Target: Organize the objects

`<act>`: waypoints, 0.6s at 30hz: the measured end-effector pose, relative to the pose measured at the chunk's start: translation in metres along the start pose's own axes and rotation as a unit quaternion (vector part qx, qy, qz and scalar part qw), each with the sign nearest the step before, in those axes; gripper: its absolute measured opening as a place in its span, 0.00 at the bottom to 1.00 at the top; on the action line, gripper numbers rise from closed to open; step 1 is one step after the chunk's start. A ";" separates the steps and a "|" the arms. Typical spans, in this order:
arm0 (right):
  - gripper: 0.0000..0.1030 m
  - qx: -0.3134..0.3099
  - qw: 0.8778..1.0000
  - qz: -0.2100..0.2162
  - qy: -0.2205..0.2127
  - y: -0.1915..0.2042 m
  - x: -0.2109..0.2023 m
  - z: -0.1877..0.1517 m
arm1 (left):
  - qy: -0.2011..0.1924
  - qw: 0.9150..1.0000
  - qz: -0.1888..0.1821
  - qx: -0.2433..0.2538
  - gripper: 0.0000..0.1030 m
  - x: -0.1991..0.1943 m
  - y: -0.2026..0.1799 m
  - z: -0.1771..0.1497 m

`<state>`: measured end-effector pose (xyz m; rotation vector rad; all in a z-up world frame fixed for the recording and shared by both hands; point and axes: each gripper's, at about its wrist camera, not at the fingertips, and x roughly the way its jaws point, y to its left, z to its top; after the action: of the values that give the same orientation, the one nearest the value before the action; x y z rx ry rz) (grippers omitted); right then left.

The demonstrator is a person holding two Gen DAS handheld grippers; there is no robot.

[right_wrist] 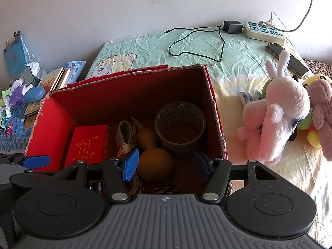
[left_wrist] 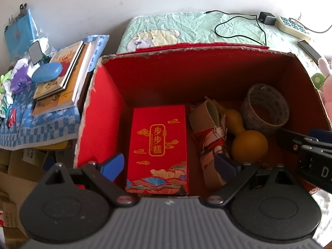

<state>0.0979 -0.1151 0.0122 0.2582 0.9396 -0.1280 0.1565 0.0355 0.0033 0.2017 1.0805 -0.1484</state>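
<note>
The red cardboard box (left_wrist: 108, 103) sits open on the bed, and both claws hang over its near edge. Inside, directly ahead of the left gripper (left_wrist: 169, 165), lies a red gift carton (left_wrist: 158, 145) with gold characters, lined up between its widely spread blue pads, neither pad touching it. Just to that claw's right lies a rolled patterned cloth (left_wrist: 209, 139), hard to make out, then a yellow gourd (right_wrist: 154, 156), which sits straight ahead of the right gripper (right_wrist: 166, 166), jaws wide and holding nothing. Beyond the gourd stands a roll of tape (right_wrist: 180, 128) against the box's far right wall. Outside, off to the right gripper's right, a pink plush rabbit (right_wrist: 278, 112) lies on the bedsheet (right_wrist: 145, 45), with a power strip (right_wrist: 264, 31) farther back.
</note>
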 end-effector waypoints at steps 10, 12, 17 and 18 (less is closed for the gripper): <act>0.60 0.003 1.000 0.005 0.002 -0.001 0.002 -0.001 | 0.003 1.000 0.001 -0.002 0.92 0.001 0.000 0.000; 0.60 0.005 1.000 0.008 0.003 -0.001 0.002 -0.001 | 0.002 1.000 0.000 -0.001 0.92 0.001 -0.001 -0.001; 0.59 0.008 1.000 0.013 0.001 -0.002 0.001 -0.001 | 0.002 1.000 0.001 -0.001 0.92 0.001 -0.002 -0.001; 0.59 0.008 1.000 0.014 0.001 -0.002 0.000 -0.001 | 0.002 1.000 0.000 -0.001 0.92 0.001 -0.002 -0.001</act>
<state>0.0969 -0.1168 0.0110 0.2870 0.9360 -0.1102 0.1555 0.0336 0.0015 0.2011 1.0842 -0.1467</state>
